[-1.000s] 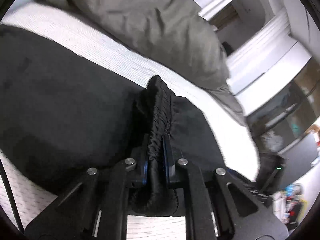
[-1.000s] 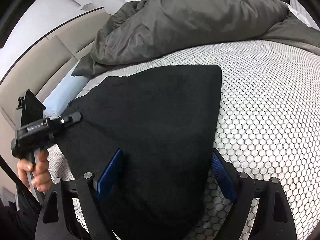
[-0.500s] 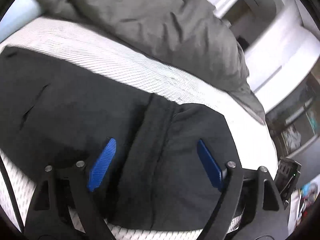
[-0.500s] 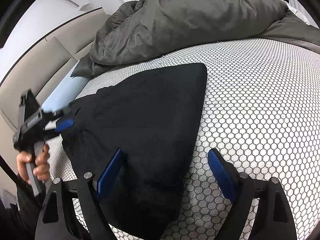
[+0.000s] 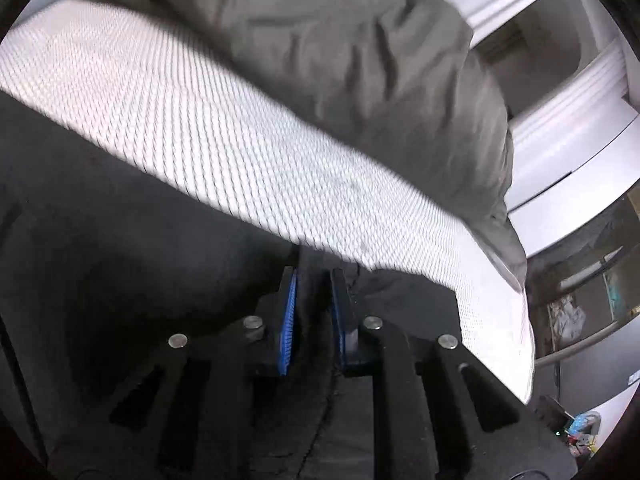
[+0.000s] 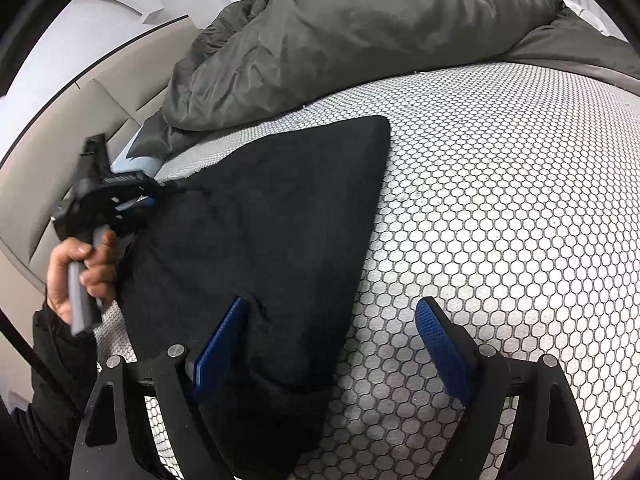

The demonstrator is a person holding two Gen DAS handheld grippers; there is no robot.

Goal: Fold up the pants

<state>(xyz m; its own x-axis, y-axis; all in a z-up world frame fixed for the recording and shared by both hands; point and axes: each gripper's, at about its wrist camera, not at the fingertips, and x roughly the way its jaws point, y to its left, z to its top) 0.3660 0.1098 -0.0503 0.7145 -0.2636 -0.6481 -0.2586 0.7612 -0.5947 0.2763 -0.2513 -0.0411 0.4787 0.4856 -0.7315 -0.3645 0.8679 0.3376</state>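
The black pants (image 6: 272,232) lie folded on the white honeycomb mattress (image 6: 500,220). In the left wrist view the pants (image 5: 100,248) fill the lower left. My left gripper (image 5: 313,280) is shut on a fold of the pants at their edge; it also shows in the right wrist view (image 6: 148,196) at the pants' far left corner. My right gripper (image 6: 332,312) is open and empty, low over the near end of the pants, its left finger (image 6: 220,344) above the cloth and its right finger (image 6: 440,344) over bare mattress.
A rumpled grey duvet (image 6: 360,32) is heaped along the far side of the mattress, also seen in the left wrist view (image 5: 340,52). A beige padded headboard (image 6: 60,128) and a light blue pillow corner (image 6: 132,160) lie at the left. The mattress edge (image 5: 516,344) drops off at right.
My left gripper, open half a second ago, has shut on the pants' edge again. The pants have shifted left on the mattress. My right gripper has stayed open.
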